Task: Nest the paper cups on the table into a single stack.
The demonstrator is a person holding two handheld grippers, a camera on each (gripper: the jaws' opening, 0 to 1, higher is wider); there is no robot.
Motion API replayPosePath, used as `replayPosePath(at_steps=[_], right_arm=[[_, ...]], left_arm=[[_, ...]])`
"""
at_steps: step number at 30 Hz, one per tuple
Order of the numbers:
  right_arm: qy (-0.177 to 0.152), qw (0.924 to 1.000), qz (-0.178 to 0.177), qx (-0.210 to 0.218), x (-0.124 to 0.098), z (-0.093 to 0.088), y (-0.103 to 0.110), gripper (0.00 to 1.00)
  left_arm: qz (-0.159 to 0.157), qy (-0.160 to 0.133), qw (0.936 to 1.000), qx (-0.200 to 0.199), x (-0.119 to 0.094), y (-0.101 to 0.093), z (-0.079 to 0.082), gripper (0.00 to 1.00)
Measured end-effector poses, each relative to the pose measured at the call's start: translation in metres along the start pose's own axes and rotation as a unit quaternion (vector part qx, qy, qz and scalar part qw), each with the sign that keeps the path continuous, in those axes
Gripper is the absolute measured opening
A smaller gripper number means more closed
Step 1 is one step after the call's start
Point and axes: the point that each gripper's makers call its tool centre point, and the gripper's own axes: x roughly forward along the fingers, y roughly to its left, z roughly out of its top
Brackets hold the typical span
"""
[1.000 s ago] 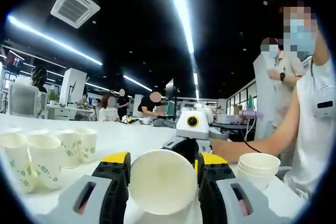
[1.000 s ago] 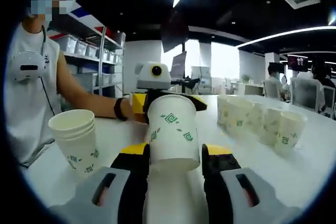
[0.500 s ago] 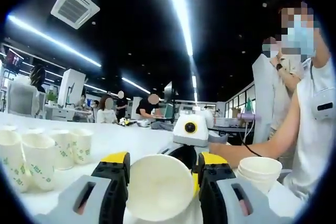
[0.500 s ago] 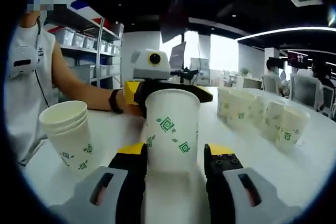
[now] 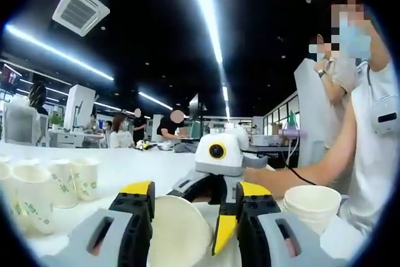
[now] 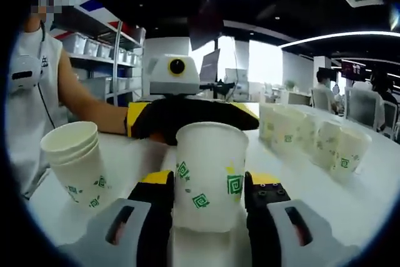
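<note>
Left gripper view: left gripper (image 5: 187, 232) clamped on a paper cup (image 5: 178, 237), black-and-yellow jaws pressed against either side of it, cup mouth turned toward the lens and pale inside wall visible. Just beyond, the right gripper (image 5: 215, 182) facing back, touching or nearly touching the held cup; whether the two meet cannot be told. To the right, a short nested stack of cups (image 5: 311, 201) standing on the white table (image 5: 137, 167), beside a person's forearm (image 5: 300, 170). To the left, a loose group of single cups (image 5: 44, 186) standing upright, close together, green print on their sides. Farther back, office desks, seated people and long ceiling lights. Right gripper view: right gripper (image 6: 203, 207) grasping the same cup (image 6: 209, 173) from the opposite end, jaws tight on its lower sides, cup upright in this view with green square patterns on the wall and rim uppermost. Directly behind the cup, the left gripper (image 6: 187, 117), its dark jaws spread around the far side. Nested stack (image 6: 75, 161) at left on the table (image 6: 300, 179), tilted slightly, near a sleeveless white top. Row of single cups (image 6: 312, 139) at right, well apart from the stack, shelving with bins behind.
</note>
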Motion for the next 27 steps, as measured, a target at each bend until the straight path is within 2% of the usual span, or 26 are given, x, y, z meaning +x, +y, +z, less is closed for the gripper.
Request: replayPosePath(at_steps=[9,12,14,17,24,27], right_arm=[[-0.003,0.9999,0.006,-0.008,0.007,0.003,0.007,0.47],[-0.004,0.9999,0.006,-0.007,0.006,0.003,0.007,0.47],[-0.005,1.0000,0.005,-0.005,0.004,0.002,0.005,0.47],[-0.007,1.0000,0.001,0.000,0.001,0.000,0.003,0.46],[-0.014,0.9999,0.002,0.002,-0.003,0.001,0.002,0.46],[-0.027,0.9996,0.001,0.005,-0.009,0.007,0.001,0.46]], left_arm=[[-0.020,-0.001,0.9996,0.021,0.002,-0.013,0.002,0.56],[-0.021,-0.022,0.9994,0.018,-0.002,-0.014,0.012,0.56],[-0.015,-0.042,0.9990,0.010,-0.007,-0.010,0.022,0.57],[0.005,-0.054,0.9985,0.006,-0.015,0.003,0.029,0.57],[0.032,-0.060,0.9977,0.000,-0.023,0.017,0.031,0.57],[0.036,-0.058,0.9977,-0.003,-0.023,0.020,0.029,0.58]])
